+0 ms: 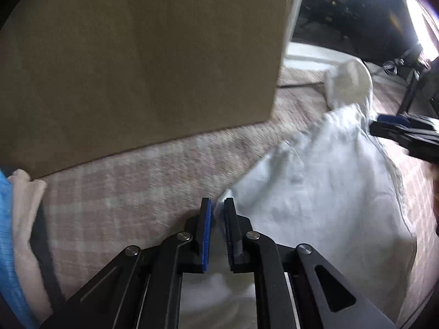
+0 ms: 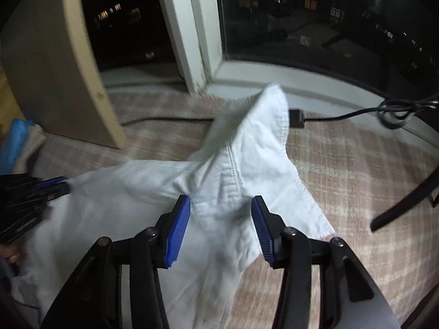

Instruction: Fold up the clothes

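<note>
Pinch left gripper (image 1: 218, 211) nearly shut on crumpled white cotton shirt's (image 2: 238, 164) edge, keep half-open, empty right gripper (image 2: 221, 213) straddling collar beside dark window (image 2: 301, 13).

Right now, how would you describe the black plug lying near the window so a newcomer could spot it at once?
Start at the white window sill along the far edge of the pink checked cloth. Just below it, a white garment rises to a peak; the black plug lies right beside that peak's right edge. It is the only small dark block there, with a thin black cable trailing right to a loose coil.
</note>
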`<state>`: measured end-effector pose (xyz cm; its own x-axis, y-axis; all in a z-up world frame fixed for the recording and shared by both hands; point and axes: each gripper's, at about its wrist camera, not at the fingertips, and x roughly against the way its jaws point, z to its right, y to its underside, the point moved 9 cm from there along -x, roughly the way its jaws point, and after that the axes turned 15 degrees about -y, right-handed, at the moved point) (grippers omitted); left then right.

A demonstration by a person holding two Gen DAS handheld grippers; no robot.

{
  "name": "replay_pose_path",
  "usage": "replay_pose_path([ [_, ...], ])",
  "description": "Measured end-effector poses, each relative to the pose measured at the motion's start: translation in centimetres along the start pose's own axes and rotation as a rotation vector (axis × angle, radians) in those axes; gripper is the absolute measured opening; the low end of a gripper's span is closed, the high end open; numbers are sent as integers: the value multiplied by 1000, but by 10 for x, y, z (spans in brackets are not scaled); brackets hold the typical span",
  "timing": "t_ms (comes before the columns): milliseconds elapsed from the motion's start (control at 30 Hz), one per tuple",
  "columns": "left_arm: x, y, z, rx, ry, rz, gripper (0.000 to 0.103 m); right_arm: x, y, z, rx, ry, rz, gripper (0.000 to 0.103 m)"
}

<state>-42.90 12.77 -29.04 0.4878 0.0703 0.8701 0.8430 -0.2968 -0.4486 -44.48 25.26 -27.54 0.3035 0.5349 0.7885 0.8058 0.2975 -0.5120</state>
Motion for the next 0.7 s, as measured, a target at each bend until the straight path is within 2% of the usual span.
replay_pose_path([
  [67,11,-1,-7,15,15,3,14,21,10,-13,-9,-63,17,46],
  [133,32,1,-9,14,53,24,11,36,31,-31,28,-116,-7,46],
  [200,59,11,4,-29,149,34,12,38,55,-46,66,-148,-58,46],
  [267,83,35,32,-108,264,16,14,30,78,-55,64,-190,-113,46],
  [300,86,49,45,-138,297,-8,14,23,87,-56,67,-184,-136,46],
  [367,90,77,68,-197,359,-59,17,9,98,-45,90,-98,-172,46],
  [433,76,95,71,-247,275,-76,16,19,97,-34,65,-57,-143,44],
  [533,73,104,56,-207,226,-82,9,61,96,-19,-1,-38,-61,46],
  [600,92,102,45,-170,224,-55,9,94,103,-13,-26,-23,-26,46],
  [700,134,106,38,-186,230,20,15,142,124,-8,-81,-32,22,46],
])
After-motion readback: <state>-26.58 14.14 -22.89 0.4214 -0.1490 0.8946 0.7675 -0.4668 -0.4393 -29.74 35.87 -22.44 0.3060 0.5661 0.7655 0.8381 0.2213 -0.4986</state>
